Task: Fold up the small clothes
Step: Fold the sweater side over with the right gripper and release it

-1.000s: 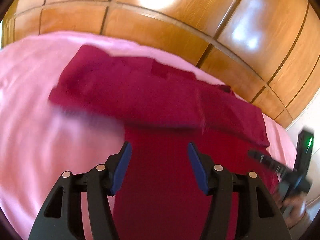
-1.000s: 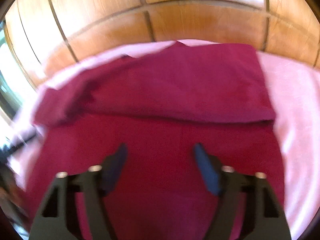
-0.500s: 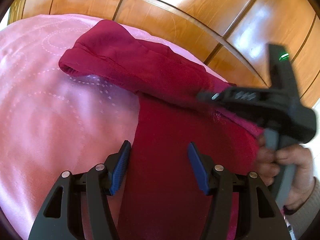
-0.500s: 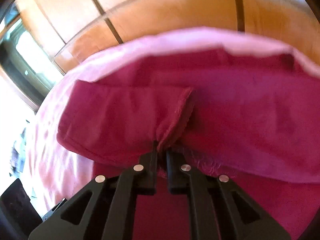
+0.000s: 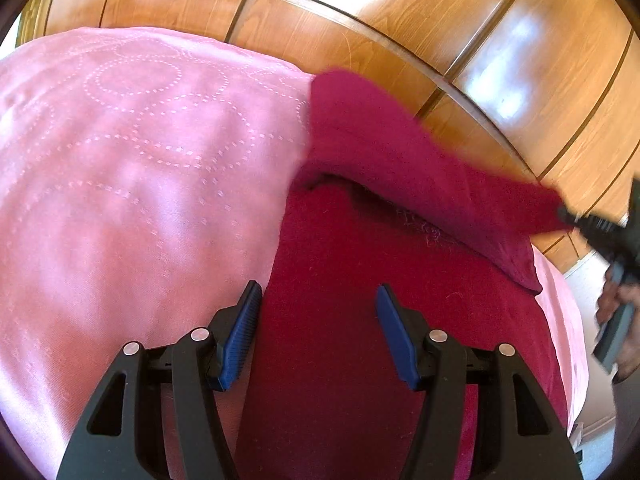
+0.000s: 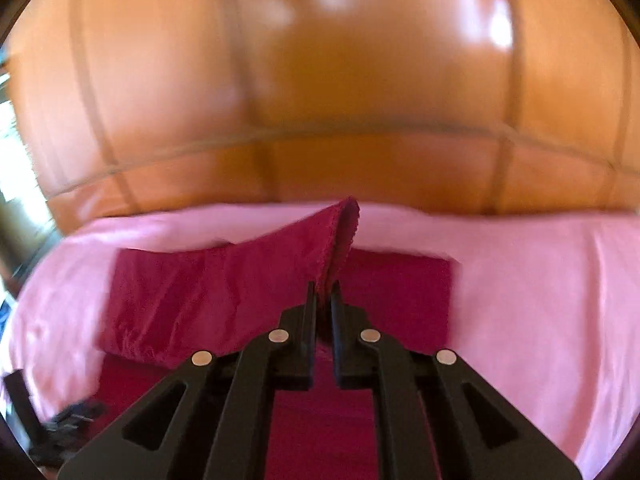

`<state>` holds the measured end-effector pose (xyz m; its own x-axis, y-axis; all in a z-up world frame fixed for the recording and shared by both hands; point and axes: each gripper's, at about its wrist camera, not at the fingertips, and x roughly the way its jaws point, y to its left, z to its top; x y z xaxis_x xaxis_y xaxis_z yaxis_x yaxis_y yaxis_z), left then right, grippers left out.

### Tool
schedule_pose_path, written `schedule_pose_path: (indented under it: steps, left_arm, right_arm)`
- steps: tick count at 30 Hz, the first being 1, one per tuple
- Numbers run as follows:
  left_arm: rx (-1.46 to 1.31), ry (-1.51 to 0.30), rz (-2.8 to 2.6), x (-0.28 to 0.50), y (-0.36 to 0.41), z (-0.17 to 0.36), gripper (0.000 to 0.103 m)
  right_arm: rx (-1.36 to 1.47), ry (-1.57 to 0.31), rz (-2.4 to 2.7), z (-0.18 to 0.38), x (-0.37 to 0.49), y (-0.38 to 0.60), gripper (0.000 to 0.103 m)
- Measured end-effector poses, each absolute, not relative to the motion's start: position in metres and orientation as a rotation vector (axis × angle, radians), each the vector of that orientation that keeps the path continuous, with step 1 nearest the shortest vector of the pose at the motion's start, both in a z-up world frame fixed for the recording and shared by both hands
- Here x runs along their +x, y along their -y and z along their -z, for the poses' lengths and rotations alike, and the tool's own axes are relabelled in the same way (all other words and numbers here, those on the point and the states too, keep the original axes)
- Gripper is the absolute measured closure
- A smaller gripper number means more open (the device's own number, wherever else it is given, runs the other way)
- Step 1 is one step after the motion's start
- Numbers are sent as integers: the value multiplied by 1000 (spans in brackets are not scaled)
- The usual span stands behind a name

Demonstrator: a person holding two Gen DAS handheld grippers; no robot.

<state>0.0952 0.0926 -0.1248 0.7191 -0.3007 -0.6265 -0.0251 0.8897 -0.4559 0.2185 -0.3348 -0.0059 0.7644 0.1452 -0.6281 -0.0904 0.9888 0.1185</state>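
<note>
On the bed: a dark red garment [image 5: 352,320] is lying across a pink quilted bedspread [image 5: 132,168], with a glossy wooden panelled wall [image 5: 400,32] standing behind.
Garment position: its lower part is lying flat on the bedspread, while one edge is being lifted clear of it and is hanging as a raised flap.
Right gripper [image 6: 323,296]: its two black fingers are pressing nearly together, pinching the frilled edge of the garment [image 6: 224,292] and holding it above the flat part.
Left gripper [image 5: 316,324]: its blue-padded fingers are standing wide apart, holding nothing, and framing the flat red cloth near its left border.
Left-wrist view, far right: the right gripper [image 5: 576,220] is appearing blurred at the tip of the raised flap, with the person's hand [image 5: 618,304] gripping its handle.
Right-wrist view: the wall is appearing blurred.
</note>
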Motion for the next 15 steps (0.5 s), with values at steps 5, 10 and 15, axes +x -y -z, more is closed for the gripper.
schedule_pose_path:
  steps: [5,10,15]
  left_arm:
    - [-447,-782,144,97,-90,122,45]
    - [-398,-779,146,100,-91,82,45]
    - [-364,-684,183,131,-83,40,45]
  right_arm:
    - [164,-848,-33,66,239,377,98]
    - [228,-853,-17,73,228,390,59]
    - [229,-746,-66,45,216,382,44]
